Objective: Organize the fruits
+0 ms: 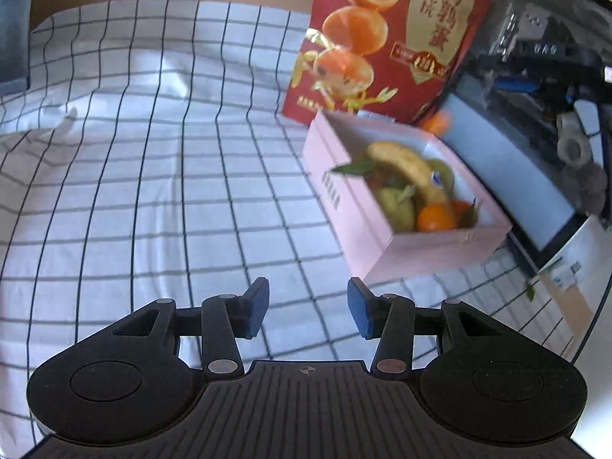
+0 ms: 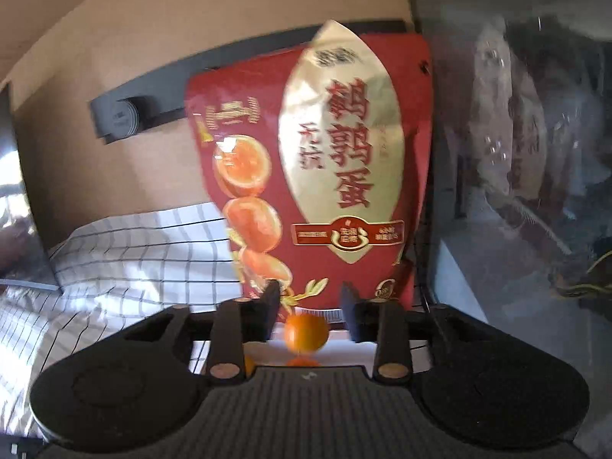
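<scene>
Right wrist view, jaws apart around an orange (image 2: 306, 333), untouched, left jaws spread, empty.

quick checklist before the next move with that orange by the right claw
1. Right claw open: ok.
2. Orange between its fingers, not gripped: ok, but blurred, so contact cannot be judged.
3. Left claw open and empty: ok.
4. Pink box has free space: ok, its far end shows bare bottom beyond the banana.
5. Red bag close behind the orange: not ok, it crowds the approach.
6. Path from orange to box: cannot tell.
</scene>
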Demonstrator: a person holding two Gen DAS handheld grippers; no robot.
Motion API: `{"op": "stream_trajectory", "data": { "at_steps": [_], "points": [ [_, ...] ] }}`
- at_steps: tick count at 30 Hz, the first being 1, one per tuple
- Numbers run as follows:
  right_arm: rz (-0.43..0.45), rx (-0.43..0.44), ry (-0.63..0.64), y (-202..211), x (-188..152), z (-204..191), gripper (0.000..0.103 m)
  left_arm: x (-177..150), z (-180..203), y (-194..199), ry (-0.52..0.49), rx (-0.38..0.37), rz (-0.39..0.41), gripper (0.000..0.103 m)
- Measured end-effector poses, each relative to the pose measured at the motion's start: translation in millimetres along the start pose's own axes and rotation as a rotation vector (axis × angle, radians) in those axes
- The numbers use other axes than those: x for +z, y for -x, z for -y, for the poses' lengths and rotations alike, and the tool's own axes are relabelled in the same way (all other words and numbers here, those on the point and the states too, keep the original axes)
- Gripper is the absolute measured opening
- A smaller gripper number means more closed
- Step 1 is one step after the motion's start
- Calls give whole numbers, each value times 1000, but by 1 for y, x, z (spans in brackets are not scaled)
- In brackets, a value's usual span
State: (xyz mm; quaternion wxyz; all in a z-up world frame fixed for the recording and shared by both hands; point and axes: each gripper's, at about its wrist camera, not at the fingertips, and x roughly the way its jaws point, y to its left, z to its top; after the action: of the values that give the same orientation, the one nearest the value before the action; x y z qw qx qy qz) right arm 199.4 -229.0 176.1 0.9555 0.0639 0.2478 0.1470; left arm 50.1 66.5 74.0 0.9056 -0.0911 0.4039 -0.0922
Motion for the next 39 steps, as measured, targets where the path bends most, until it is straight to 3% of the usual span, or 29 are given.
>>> {"op": "stream_trajectory", "data": {
  "at_steps": [3,7,14,19,23,27,39],
  "points": [
    [27,8,-44,9,-10,4,59,-9,1,-6,6,25,-10,50],
    [24,-13,-18,30,-46,-3,65,-18,11,-16,-19,61,6,50],
    [-138,-21,-3,45,-153,-21,67,-44,39,-35,-78,83,63,51],
    [-229,-85,9,33,-204,-27,67,-51,59,-41,-143,118,87,52],
    [-211,-127,78,32,-222,-34,77,-61,71,-44,-189,171,127,54],
    [-177,-145,113,34,-230,-36,90,-64,75,-44,-172,181,147,53],
    [-123,-181,82,41,-239,-31,99,-71,80,-41,-178,192,156,53]
  ]
}}
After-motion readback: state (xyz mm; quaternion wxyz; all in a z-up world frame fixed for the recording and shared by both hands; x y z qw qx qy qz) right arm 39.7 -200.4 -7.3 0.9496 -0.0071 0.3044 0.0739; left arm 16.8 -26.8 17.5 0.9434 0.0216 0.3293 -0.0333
